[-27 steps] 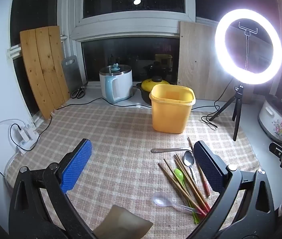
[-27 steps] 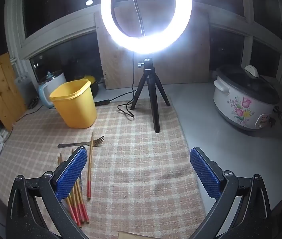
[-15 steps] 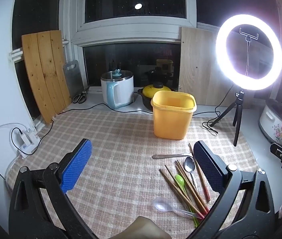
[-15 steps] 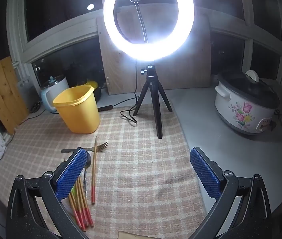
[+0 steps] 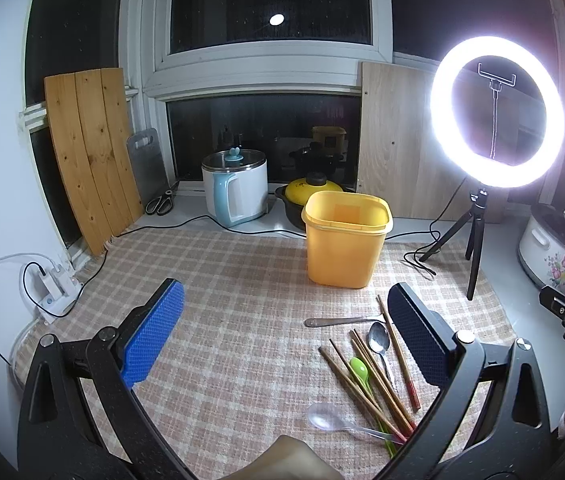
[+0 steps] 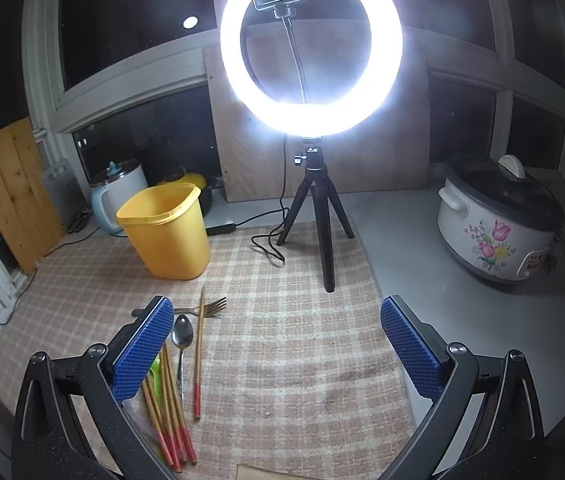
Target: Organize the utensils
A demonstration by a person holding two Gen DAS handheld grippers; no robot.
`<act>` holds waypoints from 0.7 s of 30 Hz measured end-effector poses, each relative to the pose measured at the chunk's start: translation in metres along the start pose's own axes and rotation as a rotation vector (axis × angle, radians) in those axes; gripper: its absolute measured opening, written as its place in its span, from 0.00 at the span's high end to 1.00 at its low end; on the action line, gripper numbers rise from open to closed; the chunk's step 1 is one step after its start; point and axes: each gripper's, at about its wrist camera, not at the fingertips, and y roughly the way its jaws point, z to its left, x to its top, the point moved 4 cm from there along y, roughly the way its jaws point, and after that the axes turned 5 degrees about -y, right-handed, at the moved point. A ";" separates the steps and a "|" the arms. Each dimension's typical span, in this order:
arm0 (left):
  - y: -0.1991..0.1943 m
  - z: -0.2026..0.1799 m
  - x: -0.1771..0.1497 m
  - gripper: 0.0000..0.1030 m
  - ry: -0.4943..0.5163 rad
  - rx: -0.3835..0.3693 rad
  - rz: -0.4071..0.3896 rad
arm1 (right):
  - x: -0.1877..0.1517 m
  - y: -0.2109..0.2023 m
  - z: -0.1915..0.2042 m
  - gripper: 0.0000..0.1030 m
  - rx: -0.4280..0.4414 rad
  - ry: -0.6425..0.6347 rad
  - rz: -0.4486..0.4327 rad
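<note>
- left claw (image 5: 284, 336) hangs over the checked cloth (image 5: 218, 280) on the desk, its blue pads wide apart, nothing between them.
- yellow bin (image 5: 344, 238) stands upright near the cloth's far edge.
- chopsticks (image 5: 366, 384), a green spoon (image 5: 359, 369), a metal spoon (image 5: 378, 338), a clear spoon (image 5: 322, 420) and a fork (image 6: 206, 309) lie loose on the cloth in front of the bin.
- right claw (image 6: 278, 346) is likewise spread wide and empty, just right of the pile.
</note>
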 end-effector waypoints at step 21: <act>0.000 0.000 0.002 0.00 -0.002 -0.002 0.002 | -0.003 0.003 0.004 0.00 0.008 0.002 0.003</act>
